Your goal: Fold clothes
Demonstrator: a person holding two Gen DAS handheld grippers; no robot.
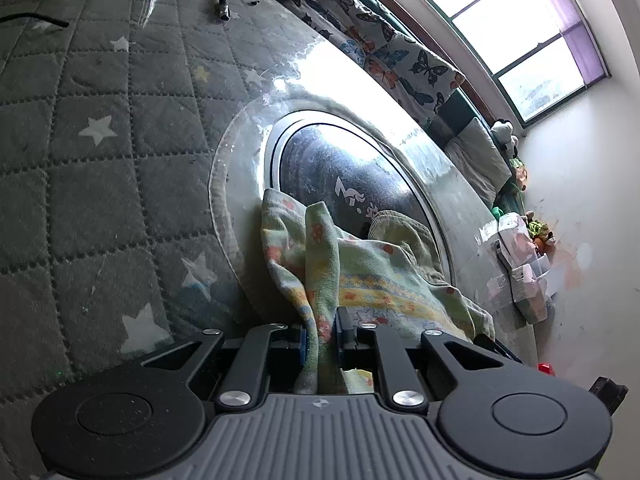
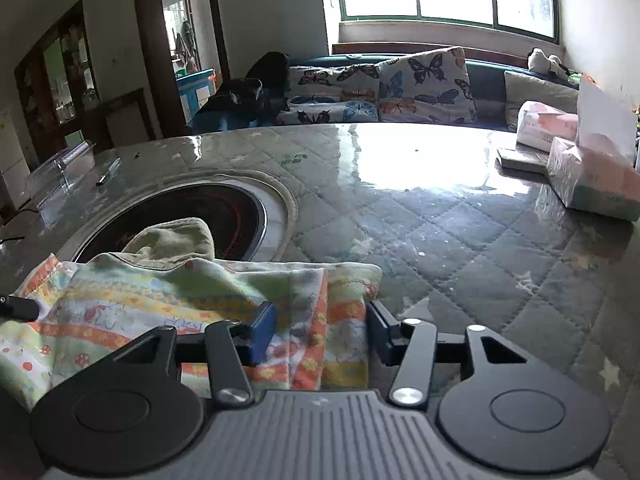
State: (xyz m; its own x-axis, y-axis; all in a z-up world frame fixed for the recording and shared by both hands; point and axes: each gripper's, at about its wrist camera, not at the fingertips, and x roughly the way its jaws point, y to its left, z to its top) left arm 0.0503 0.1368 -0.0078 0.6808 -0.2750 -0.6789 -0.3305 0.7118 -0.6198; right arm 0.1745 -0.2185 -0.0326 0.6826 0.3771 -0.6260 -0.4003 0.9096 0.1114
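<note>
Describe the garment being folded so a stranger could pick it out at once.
Start at the round black cooktop sunk into the quilted star-print table. The garment lies across its near edge. It is the only cloth there: pale green, with orange and yellow cartoon-print bands.

We find no legible text. The black cooktop (image 1: 352,184) set into the table carries a white mark and some small characters, too blurred to read; the tissue packs (image 2: 592,176) show faint printing we cannot make out.
</note>
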